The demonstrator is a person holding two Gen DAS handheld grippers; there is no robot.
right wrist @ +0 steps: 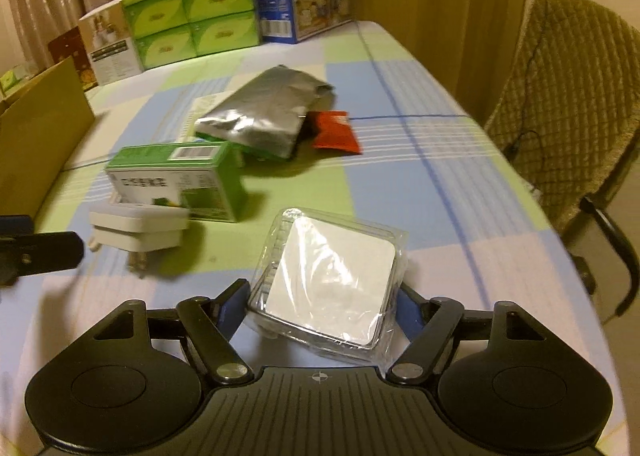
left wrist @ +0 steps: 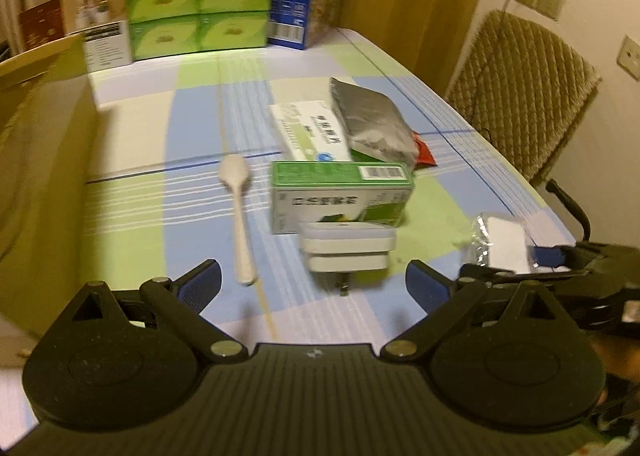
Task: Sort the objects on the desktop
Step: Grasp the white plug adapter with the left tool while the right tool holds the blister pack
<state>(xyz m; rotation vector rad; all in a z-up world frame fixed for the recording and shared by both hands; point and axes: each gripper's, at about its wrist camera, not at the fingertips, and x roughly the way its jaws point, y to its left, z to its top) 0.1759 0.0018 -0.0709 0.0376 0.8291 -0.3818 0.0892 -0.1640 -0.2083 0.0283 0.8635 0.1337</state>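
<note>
Right wrist view: right gripper (right wrist: 320, 306) clamps a plastic-wrapped white square box (right wrist: 330, 282). Left gripper (left wrist: 313, 282) spread wide, empty; white wall plug adapter (left wrist: 346, 252) at its 12 o'clock.

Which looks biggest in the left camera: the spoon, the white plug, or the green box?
1. green box, biggest.
2. white plug and spoon: too close to rank. The spoon is longer but thin; the plug is chunkier and sits nearer the camera.
</note>
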